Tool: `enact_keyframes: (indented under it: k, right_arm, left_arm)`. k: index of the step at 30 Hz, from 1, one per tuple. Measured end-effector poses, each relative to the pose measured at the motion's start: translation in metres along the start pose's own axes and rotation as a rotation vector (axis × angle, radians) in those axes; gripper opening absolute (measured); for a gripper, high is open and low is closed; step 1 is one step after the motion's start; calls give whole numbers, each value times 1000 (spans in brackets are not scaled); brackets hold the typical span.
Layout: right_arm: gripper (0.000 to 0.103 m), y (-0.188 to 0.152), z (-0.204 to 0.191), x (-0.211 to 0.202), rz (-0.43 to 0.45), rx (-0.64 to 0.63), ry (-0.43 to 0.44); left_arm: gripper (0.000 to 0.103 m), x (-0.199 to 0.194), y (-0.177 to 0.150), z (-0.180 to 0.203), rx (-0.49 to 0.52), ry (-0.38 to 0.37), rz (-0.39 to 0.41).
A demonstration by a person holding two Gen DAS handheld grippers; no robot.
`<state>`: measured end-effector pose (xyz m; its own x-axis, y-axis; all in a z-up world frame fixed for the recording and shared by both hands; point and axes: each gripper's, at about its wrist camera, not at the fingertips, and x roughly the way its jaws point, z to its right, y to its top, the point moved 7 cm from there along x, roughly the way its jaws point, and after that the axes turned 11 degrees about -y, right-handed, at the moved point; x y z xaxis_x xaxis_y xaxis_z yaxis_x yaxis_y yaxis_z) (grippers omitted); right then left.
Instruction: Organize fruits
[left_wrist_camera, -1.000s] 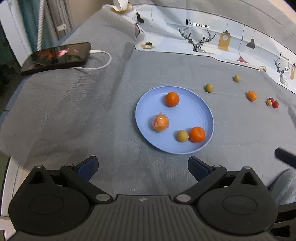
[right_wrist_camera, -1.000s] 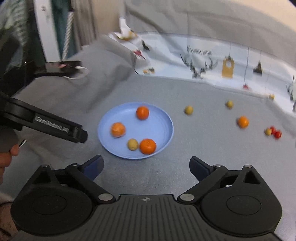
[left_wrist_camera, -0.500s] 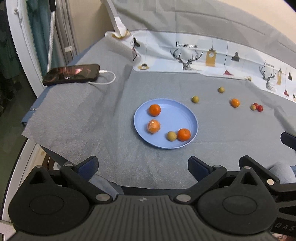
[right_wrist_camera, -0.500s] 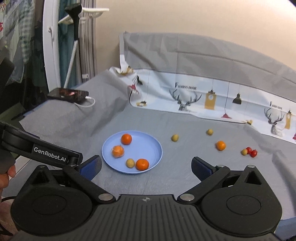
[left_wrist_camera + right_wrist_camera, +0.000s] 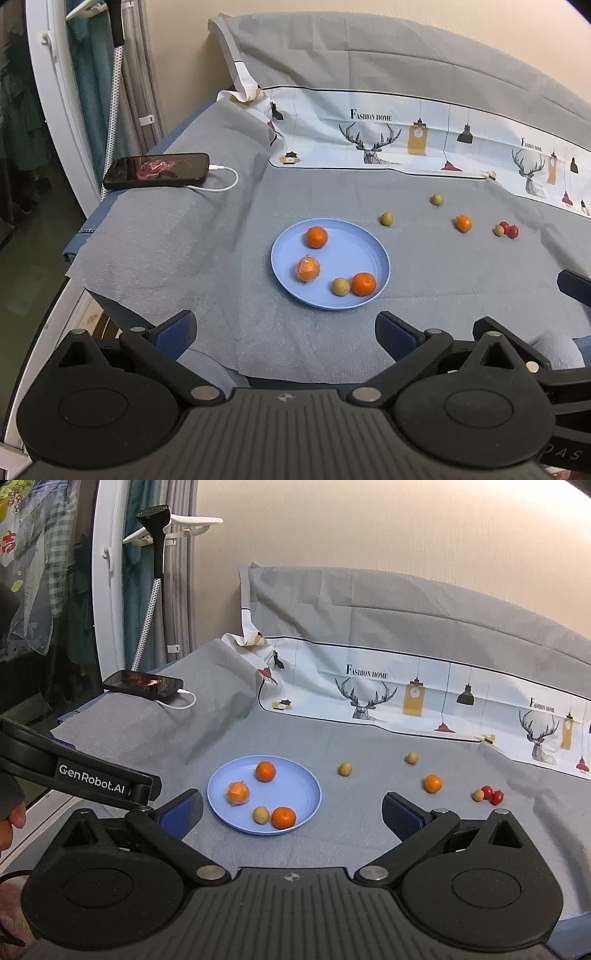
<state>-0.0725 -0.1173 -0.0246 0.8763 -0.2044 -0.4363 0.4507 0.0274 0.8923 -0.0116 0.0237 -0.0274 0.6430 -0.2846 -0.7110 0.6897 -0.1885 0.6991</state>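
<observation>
You had drawn both tools back from the blue plate (image 5: pixel 369 254) in the last second, so that it sat well away from the fingertips in both wrist views where a second earlier it had filled the middle of them. The left hand-held gripper (image 5: pixel 286 328) hung with its jaws spread wide and nothing between them; the right hand-held gripper (image 5: pixel 291 812) was the same, wide apart and empty. Nothing on the grey-covered tabletop (image 5: pixel 177 251) had shifted in that time. On the plate lay a bare orange (image 5: pixel 316 236) at its far side, a wrapped orange (image 5: pixel 307 268) at its left, and a small green fruit (image 5: pixel 340 286) touching another orange (image 5: pixel 363 284) at its near edge. Off the plate, all to its right, lay a green fruit just beside the rim (image 5: pixel 386 218), another green one (image 5: pixel 436 199) farther off, a loose orange (image 5: pixel 463 223), and beyond it a green fruit touching two cherry tomatoes (image 5: pixel 508 229). A charging phone (image 5: pixel 157 171) lay far to the plate's left. The retreat likely marked a pause between picks: five or so pieces were not yet gathered, and the green fruit nearest the rim looked the easiest next reach.
</observation>
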Motion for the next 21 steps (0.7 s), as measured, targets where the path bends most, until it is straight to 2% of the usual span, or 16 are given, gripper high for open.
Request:
enact_keyframes:
  k: [21]
  right_arm:
    - [102,-6,0,7,-42,0,1]
  left_arm:
    - [103,10,-2,-3,-1,-1,-23]
